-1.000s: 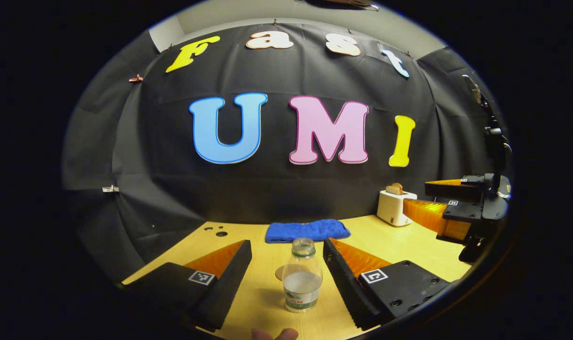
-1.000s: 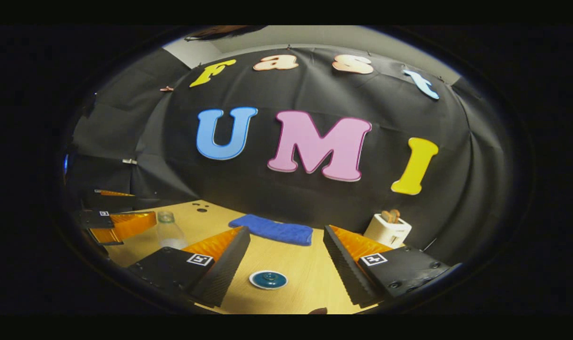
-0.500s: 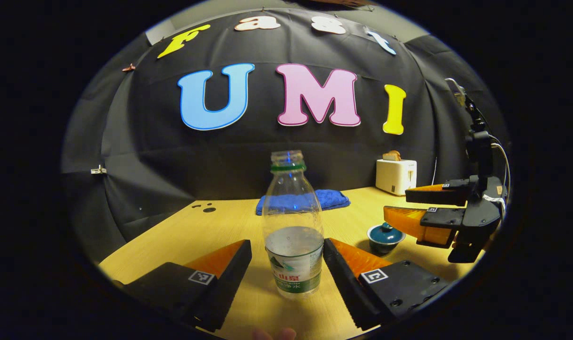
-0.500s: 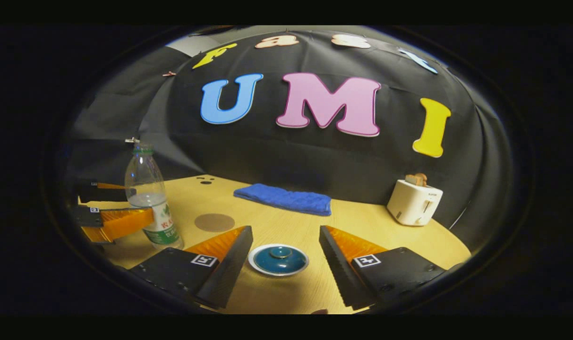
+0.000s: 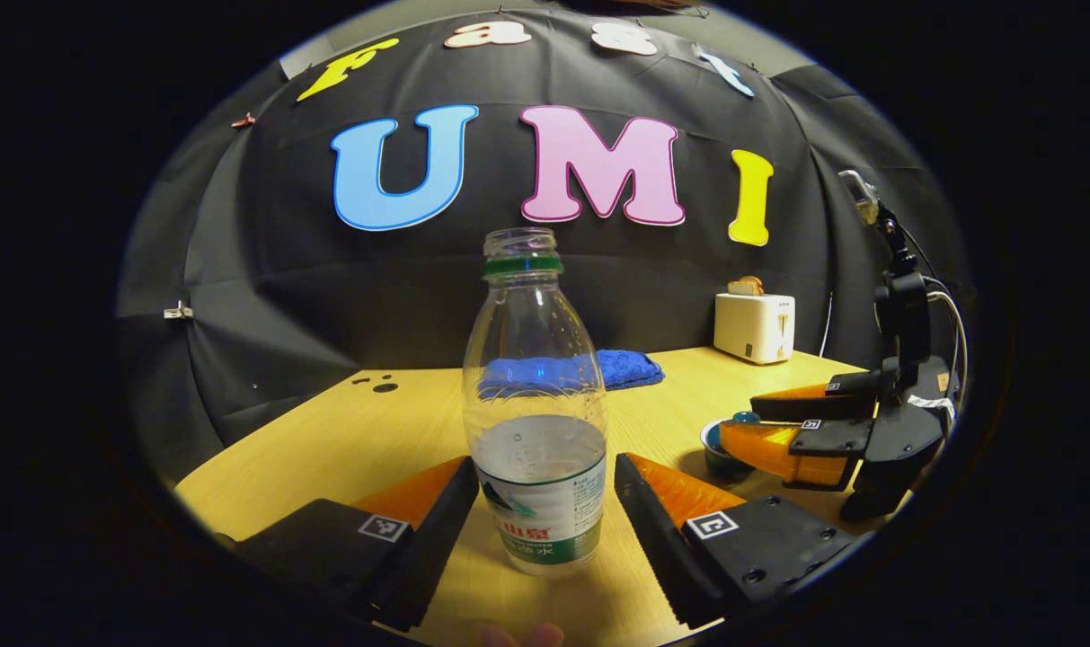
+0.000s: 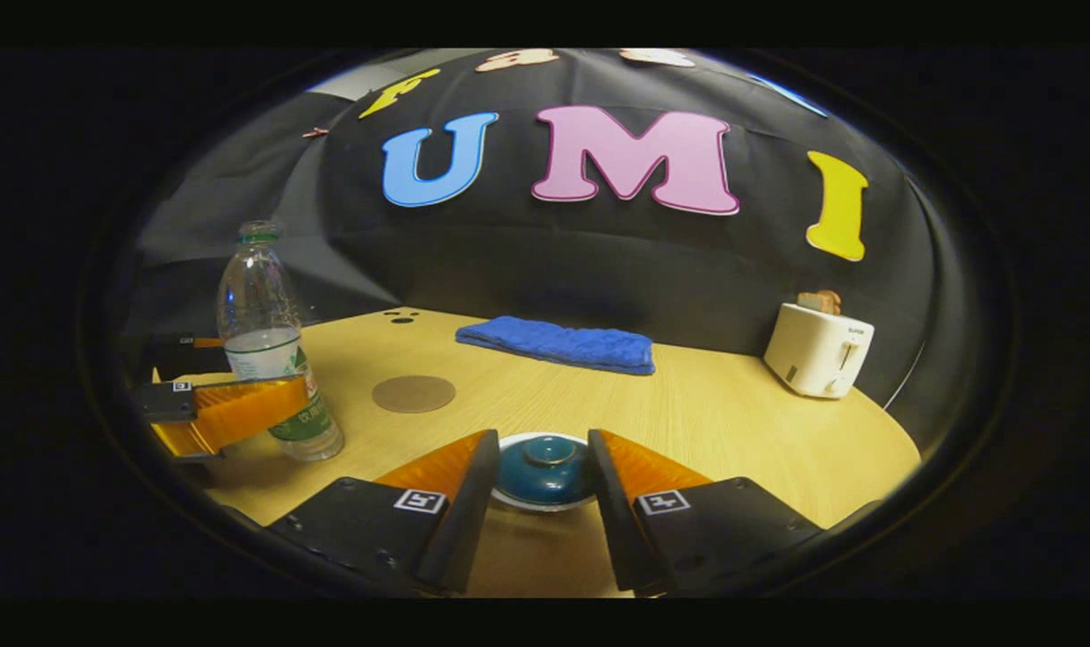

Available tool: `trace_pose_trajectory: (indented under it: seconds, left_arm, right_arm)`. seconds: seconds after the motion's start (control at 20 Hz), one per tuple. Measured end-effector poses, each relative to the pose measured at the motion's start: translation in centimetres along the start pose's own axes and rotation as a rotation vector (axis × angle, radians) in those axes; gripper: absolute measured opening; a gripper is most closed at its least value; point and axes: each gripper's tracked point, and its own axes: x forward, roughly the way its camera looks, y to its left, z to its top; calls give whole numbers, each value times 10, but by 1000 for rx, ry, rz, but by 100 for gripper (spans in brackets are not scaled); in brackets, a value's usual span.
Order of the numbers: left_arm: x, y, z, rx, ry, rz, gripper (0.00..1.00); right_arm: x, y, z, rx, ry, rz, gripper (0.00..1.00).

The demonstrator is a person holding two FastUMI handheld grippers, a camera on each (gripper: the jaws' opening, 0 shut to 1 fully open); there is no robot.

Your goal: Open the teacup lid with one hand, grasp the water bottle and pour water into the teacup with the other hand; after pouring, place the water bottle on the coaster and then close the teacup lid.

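While uncapped, water bottle (image 5: 535,422) between fingers (image 5: 432,526)

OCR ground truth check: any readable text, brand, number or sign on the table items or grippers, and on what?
Water bottle label: printed text, too small and blurred to quote.
Toaster front: tiny mark, unreadable.
Left gripper and right gripper: square coded markers, no words.
Quotable text: none.

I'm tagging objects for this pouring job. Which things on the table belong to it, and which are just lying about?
Job: bottle, teacup with its lid, coaster, left gripper, right gripper.

Lying about: blue cloth, toaster.
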Motion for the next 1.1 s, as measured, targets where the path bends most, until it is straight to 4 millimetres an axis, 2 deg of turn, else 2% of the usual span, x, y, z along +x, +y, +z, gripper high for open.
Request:
trace_pose_trajectory:
  seconds: [0.2,0.3,0.35,0.4,0.45,0.6,0.65,0.7,0.8,0.85,0.9,1.0,1.05,1.1]
  left_arm:
    - [2,1,-5,5,5,9,96]
    - [3,1,-5,11,6,12,96]
    - [3,0,-5,14,6,15,96]
    - [4,0,-5,14,7,16,96]
    - [5,0,-5,15,9,19,96]
    - [8,0,-6,17,9,28,96]
    - [8,0,-4,19,8,30,96]
    - [10,1,-6,23,9,41,96]
    - [11,0,-8,28,13,48,95]
    - [12,0,-10,31,16,48,95]
    - [12,0,-9,32,17,48,92]
    - [12,-1,-10,34,18,53,82]
    - [12,0,-9,39,27,64,81]
    - [13,2,-9,53,41,77,79]
  right_arm:
    - [2,-2,2,62,-3,8,53]
    - [1,1,3,72,-5,28,39]
    - [3,1,2,73,-6,37,38]
    - [1,1,3,72,-10,42,25]
    - [-1,2,5,72,-13,49,22]
    - [-2,3,14,72,-48,59,22]
    - [-4,2,18,74,-59,58,27]
    - [-7,-3,24,84,-76,49,27]
    - [-20,-29,40,101,-113,-2,27]
    - [-25,-40,41,100,-113,-18,33]
    - [-28,-49,41,97,-114,-29,27]
    - [-35,-66,38,89,-106,-50,27]
    - [-38,-74,38,88,-102,-60,27]
    - [-41,-83,37,92,-102,-68,33]
